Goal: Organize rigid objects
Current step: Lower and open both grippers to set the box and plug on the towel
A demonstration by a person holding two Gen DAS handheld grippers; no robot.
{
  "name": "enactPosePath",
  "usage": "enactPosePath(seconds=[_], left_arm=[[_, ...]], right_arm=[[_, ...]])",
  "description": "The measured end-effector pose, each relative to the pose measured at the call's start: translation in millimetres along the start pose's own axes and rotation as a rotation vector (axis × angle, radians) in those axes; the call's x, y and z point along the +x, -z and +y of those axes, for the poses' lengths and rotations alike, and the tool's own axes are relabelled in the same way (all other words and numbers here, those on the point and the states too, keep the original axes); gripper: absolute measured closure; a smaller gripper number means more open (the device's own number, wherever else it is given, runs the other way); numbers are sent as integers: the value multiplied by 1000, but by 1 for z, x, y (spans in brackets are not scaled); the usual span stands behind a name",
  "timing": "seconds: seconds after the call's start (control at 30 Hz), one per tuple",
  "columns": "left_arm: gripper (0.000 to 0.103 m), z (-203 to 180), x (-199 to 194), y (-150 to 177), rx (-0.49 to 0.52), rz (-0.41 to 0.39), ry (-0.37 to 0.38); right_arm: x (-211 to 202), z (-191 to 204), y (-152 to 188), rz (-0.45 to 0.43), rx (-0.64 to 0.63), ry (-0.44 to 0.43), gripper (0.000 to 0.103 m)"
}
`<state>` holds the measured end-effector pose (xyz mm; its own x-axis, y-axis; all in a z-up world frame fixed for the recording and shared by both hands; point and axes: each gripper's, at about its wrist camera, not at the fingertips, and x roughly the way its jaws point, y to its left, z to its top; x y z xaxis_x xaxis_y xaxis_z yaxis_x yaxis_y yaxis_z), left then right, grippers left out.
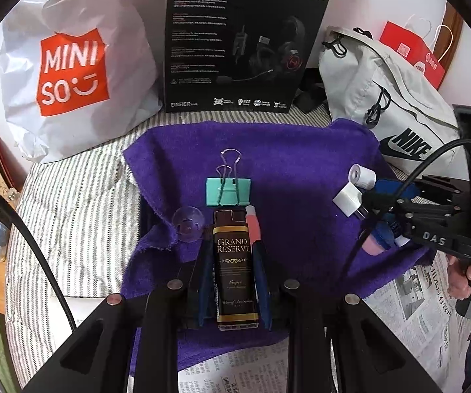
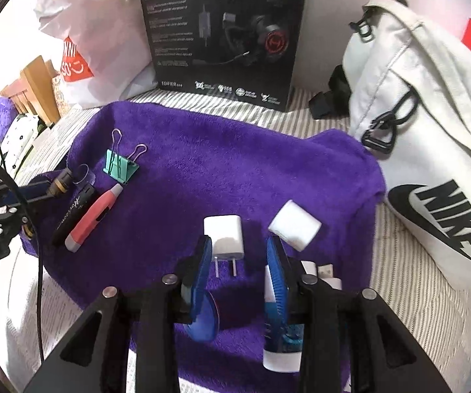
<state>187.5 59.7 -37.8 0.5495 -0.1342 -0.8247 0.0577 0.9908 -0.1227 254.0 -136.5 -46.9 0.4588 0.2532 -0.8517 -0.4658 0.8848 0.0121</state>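
A purple towel (image 1: 294,163) (image 2: 235,170) holds the objects. My left gripper (image 1: 232,249) is shut on a brown "Grand Reserve" bottle-shaped item (image 1: 233,271); it shows at the left in the right wrist view (image 2: 59,187). A teal binder clip (image 1: 228,191) (image 2: 120,167), a pink-and-white marker (image 1: 253,224) (image 2: 92,217), a black marker (image 2: 73,214) and a clear suction cup (image 1: 189,224) lie near it. My right gripper (image 2: 240,245) (image 1: 363,209) is open over a white charger plug (image 2: 224,237) (image 1: 348,200). A white paper roll (image 2: 294,224) (image 1: 361,174) lies beside it.
A Miniso bag (image 1: 71,72), a black headset box (image 1: 245,39) (image 2: 222,32) and a white Nike bag (image 1: 396,104) (image 2: 432,131) stand behind the towel. A blue-and-white tube (image 2: 283,344) and a blue disc (image 2: 202,321) lie under my right gripper. Newspaper (image 1: 409,301) lies in front.
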Motion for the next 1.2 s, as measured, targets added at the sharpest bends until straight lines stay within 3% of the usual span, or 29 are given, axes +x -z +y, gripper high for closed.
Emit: enactPosePath(seconds=[0.6,1.2], left_arm=[[80,-36,41,-26,36,45,36],[80,-48,70,-41,57,80,-23]], right_arm=[[-38,-27,32,-46,71,17,68],[-39,-35,61,-28,138,-16,68]])
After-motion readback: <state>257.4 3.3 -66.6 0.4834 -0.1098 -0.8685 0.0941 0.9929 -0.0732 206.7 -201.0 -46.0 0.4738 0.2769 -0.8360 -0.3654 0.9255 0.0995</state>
